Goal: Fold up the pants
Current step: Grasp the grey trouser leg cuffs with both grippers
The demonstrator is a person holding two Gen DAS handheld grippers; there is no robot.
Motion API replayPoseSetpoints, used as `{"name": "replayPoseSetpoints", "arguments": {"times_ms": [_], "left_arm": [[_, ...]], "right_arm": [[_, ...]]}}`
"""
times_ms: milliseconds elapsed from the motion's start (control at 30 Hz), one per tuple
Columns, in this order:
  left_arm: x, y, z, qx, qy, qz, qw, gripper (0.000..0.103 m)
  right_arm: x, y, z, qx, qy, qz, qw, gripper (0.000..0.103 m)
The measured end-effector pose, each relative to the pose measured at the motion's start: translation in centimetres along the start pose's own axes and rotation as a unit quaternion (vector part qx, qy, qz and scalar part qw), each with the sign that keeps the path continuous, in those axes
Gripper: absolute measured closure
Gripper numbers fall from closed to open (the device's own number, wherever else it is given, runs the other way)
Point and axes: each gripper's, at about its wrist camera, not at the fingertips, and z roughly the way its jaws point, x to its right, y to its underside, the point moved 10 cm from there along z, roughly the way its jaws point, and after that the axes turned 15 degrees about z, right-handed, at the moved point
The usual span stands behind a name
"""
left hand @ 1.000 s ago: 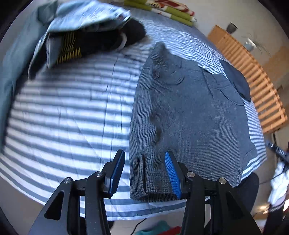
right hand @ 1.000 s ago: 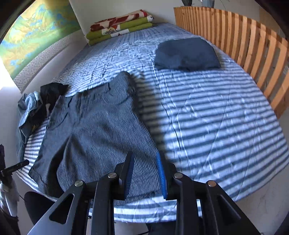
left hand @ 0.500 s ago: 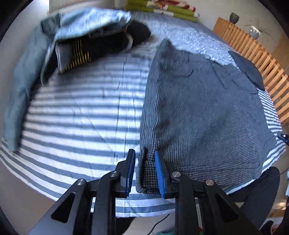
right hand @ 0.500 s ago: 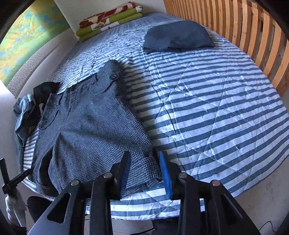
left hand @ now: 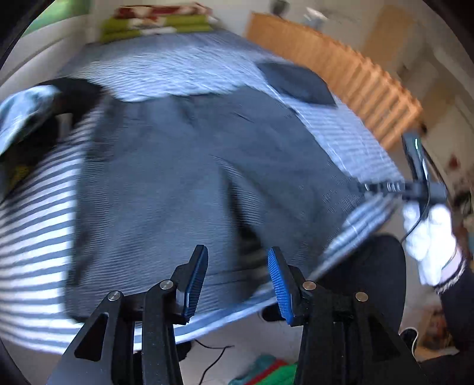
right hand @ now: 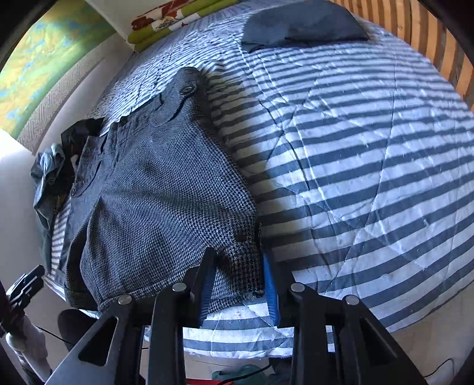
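Grey houndstooth shorts (right hand: 154, 189) lie flat on the striped bed (right hand: 370, 165), waistband away from me and hems at the near edge. In the right wrist view my right gripper (right hand: 237, 278) straddles the right leg's hem corner. The cloth lies unbunched between its blue pads (right hand: 269, 281), which stand apart. The left wrist view is motion-blurred: my left gripper (left hand: 235, 266) hangs open above the shorts (left hand: 183, 177) near the hems, holding nothing. There the right gripper (left hand: 414, 186) meets the shorts' right edge, held by a white-gloved hand (left hand: 429, 237).
A folded dark garment (right hand: 302, 23) lies at the far end of the bed by the wooden slatted frame (left hand: 349, 88). A heap of denim and black clothes (right hand: 53, 171) sits left of the shorts. Folded blankets (right hand: 177, 20) lie at the head. The floor is below the near edge.
My left gripper has opened, let go of the left hem and swung right over the shorts. My right gripper has moved forward until its fingers straddle the right hem corner.
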Motion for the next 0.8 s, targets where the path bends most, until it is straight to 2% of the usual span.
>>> {"name": "replayPoseSetpoints", "arguments": {"times_ms": [67, 267, 667, 800], "left_arm": [[2.3, -1.0, 1.8, -0.009, -0.023, 0.041, 0.9988, 0.057], [6.3, -2.6, 5.4, -0.031, -0.035, 0.084, 0.9954, 0.057], [6.4, -1.4, 10.2, -0.065, -0.017, 0.076, 0.9948, 0.057], [6.3, -1.3, 10.4, -0.064, -0.017, 0.078, 0.9948, 0.063]], "right_arm": [[-0.4, 0.0, -0.3, 0.009, 0.011, -0.016, 1.000, 0.076], [-1.3, 0.3, -1.0, 0.038, 0.040, -0.062, 0.997, 0.080], [-2.4, 0.4, -1.4, 0.073, 0.076, -0.099, 0.990, 0.084], [-2.6, 0.4, -1.6, 0.076, 0.076, -0.102, 0.989, 0.085]]}}
